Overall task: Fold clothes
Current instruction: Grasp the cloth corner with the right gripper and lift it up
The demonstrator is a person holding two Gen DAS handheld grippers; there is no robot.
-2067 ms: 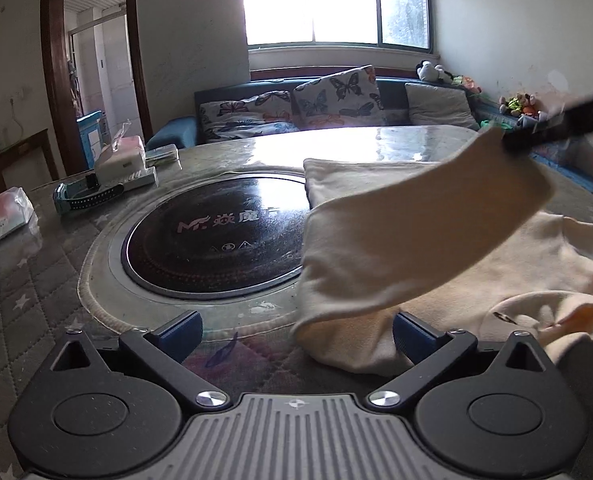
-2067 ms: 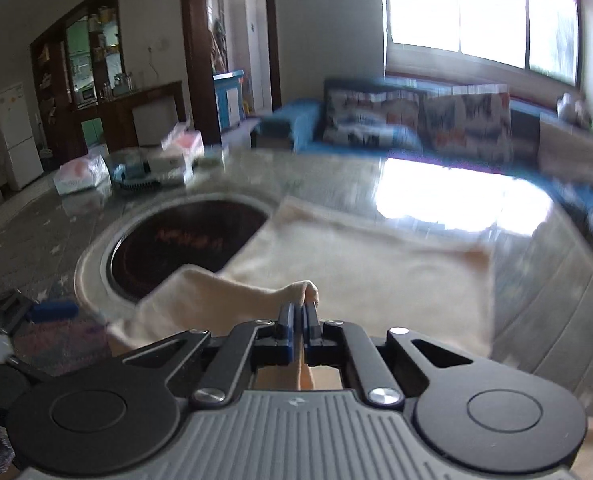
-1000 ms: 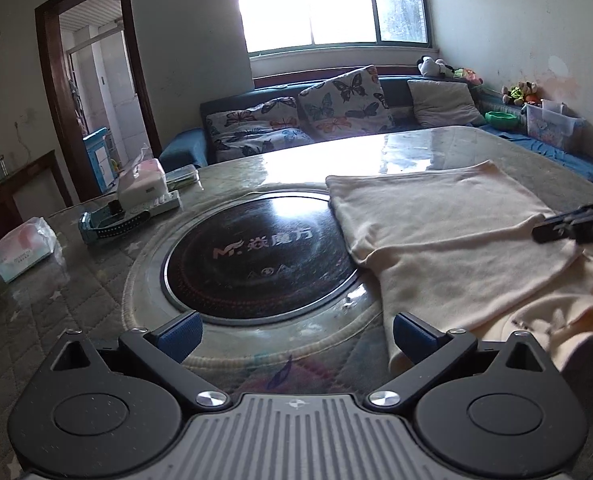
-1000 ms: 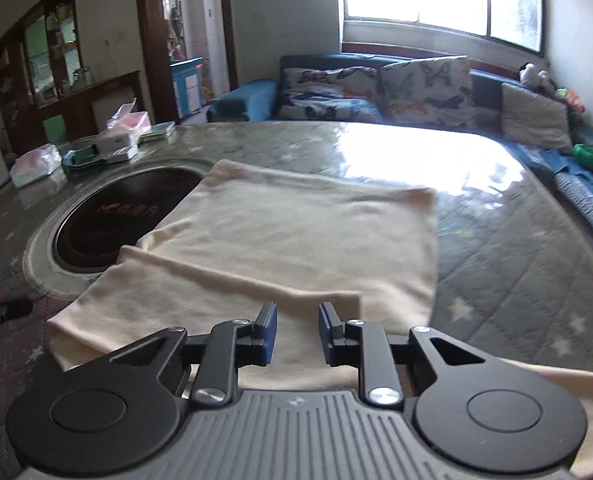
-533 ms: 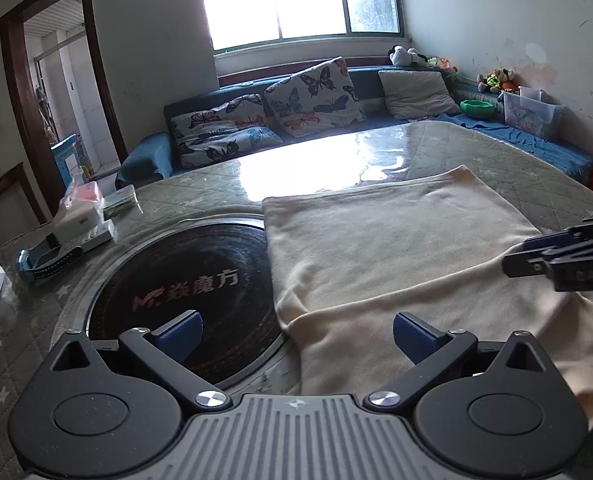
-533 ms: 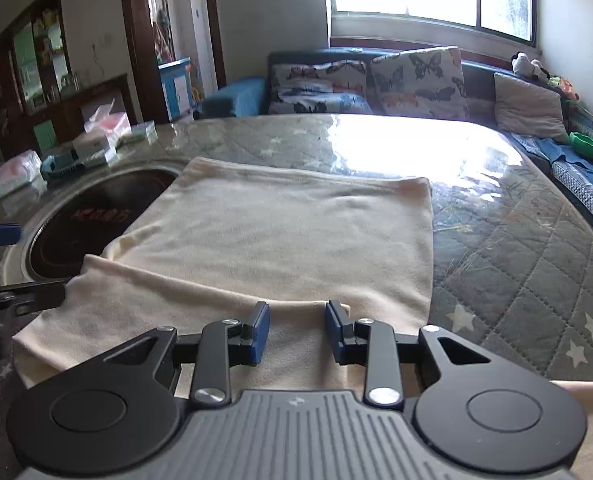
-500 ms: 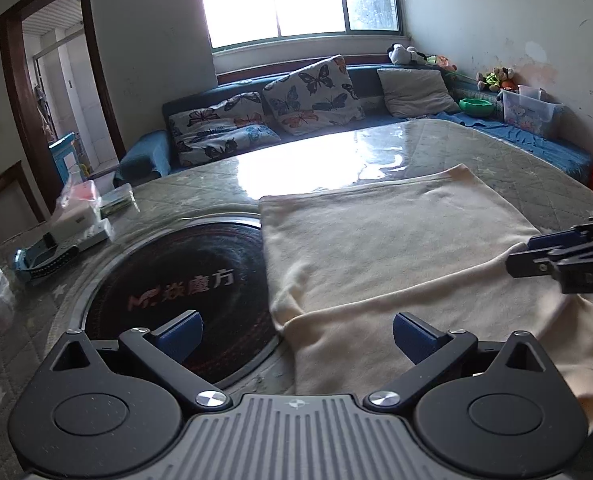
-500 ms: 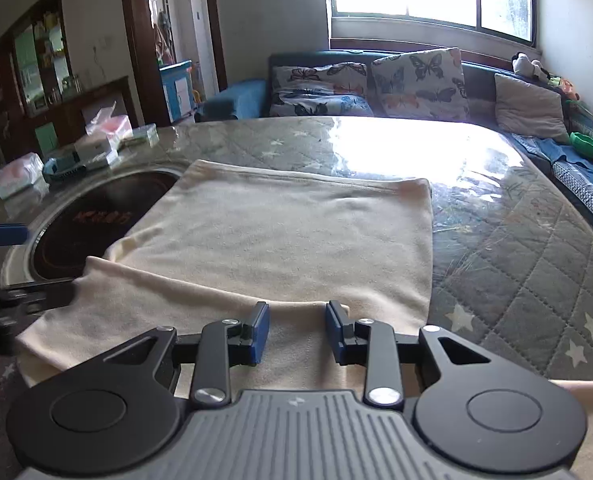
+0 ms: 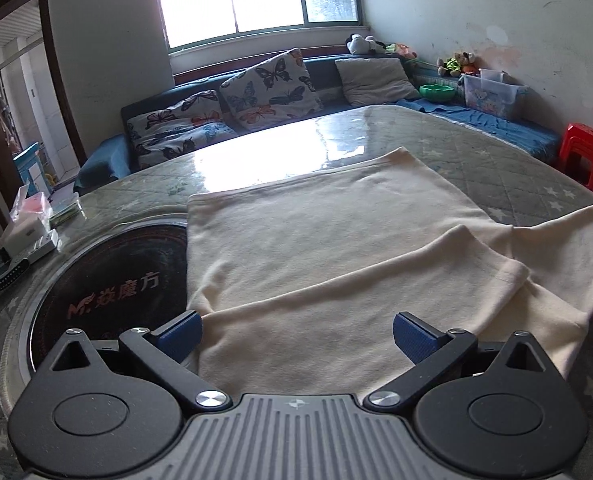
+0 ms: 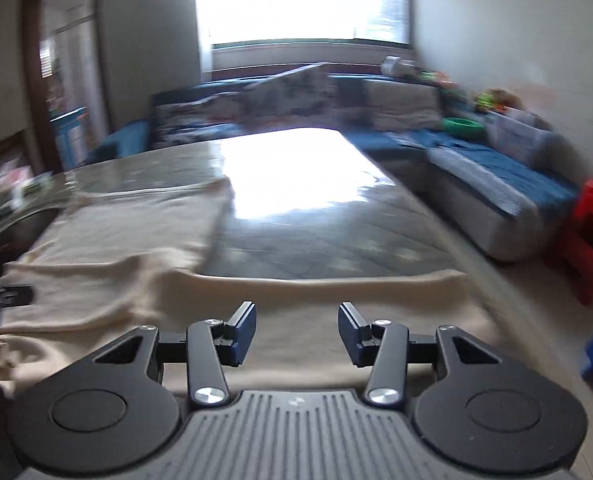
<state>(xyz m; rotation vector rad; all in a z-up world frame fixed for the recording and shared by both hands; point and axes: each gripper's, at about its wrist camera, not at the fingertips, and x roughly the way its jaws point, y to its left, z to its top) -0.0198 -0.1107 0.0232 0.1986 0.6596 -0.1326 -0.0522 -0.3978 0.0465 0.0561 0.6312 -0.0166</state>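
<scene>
Garment: one cream garment lies flat on the table, its left part over the black round cooktop; one sleeve is folded across the body, the other sleeve goes out to the right.
Edges: the far hem is straight, and the folded sleeve's cuff ends near the right side of the body.
Open room: the far and right parts of the table are bare and shiny – much free surface there.
Left side of table: a tissue box and small things stand well apart from the cloth.
Left gripper: low over the near edge of the garment, pointing across it, jaws spread wide with nothing between them.
Right gripper: over the outstretched sleeve at the table's right part, jaws apart, nothing pinched; this view is blurred.
Count: two grippers, one garment, one cooktop, one red stool beside the table.
</scene>
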